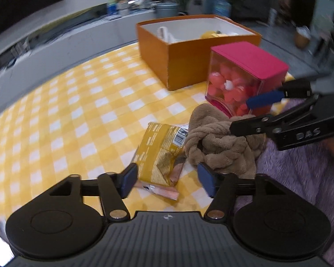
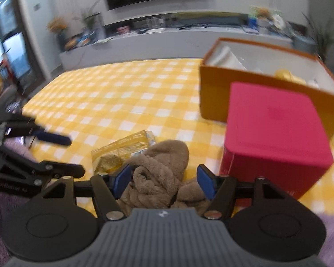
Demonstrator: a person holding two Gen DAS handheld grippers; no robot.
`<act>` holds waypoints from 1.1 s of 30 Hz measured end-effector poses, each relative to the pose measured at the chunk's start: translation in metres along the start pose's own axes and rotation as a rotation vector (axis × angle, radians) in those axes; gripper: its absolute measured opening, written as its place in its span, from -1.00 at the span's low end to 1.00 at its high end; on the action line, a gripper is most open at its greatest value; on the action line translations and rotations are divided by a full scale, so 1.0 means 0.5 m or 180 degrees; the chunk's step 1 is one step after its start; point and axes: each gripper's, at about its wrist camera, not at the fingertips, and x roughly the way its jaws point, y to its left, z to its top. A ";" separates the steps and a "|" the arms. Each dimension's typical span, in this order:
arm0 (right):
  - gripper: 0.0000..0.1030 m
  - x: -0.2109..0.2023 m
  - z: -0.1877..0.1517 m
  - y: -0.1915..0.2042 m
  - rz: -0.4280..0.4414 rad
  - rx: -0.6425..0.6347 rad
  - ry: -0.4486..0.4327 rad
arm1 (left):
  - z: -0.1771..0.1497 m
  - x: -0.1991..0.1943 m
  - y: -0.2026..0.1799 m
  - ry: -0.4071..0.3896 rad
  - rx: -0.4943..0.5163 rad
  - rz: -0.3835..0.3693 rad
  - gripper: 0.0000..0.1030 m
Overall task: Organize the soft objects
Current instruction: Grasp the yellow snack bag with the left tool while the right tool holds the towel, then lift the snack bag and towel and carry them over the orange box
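Left wrist view: the left gripper [image 1: 168, 179] hovers with fingers spread wide over a yellow snack packet [image 1: 161, 153] on the yellow checked tablecloth [image 1: 78, 102]; the brown plush cloth [image 1: 220, 142] lies at the packet's 3 o'clock, the orange box [image 1: 184, 66] at 12 o'clock. Right wrist view: the right gripper [image 2: 164, 181] straddles the brown plush cloth, fingers parted, not clamping; a pink-lidded container [image 2: 276, 138] stands at 2 o'clock.

Checked worktop [image 1: 66, 102] lay bare to the left; orange box [image 1: 189, 66] and pink container [image 1: 245, 75] blocked the right, snack packet [image 1: 160, 153] and brown cloth [image 1: 222, 146] crowded close in front.
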 end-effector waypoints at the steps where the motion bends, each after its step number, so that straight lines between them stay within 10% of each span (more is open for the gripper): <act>1: 0.29 0.000 0.004 0.003 0.0037 -0.0108 0.0043 | 0.003 0.005 0.002 0.0020 0.0080 -0.0015 0.67; 16: 0.80 0.086 -0.046 0.066 -0.0086 -0.1163 0.0498 | 0.035 0.152 0.038 0.0702 0.0479 -0.0306 0.70; 24: 0.82 0.101 -0.058 0.076 -0.0180 -0.1158 0.0487 | 0.035 0.204 0.038 0.0857 0.0400 -0.0201 0.76; 33: 0.39 0.097 -0.059 0.074 -0.0368 -0.1056 0.0363 | 0.038 0.215 0.038 0.0850 0.0045 -0.0063 0.58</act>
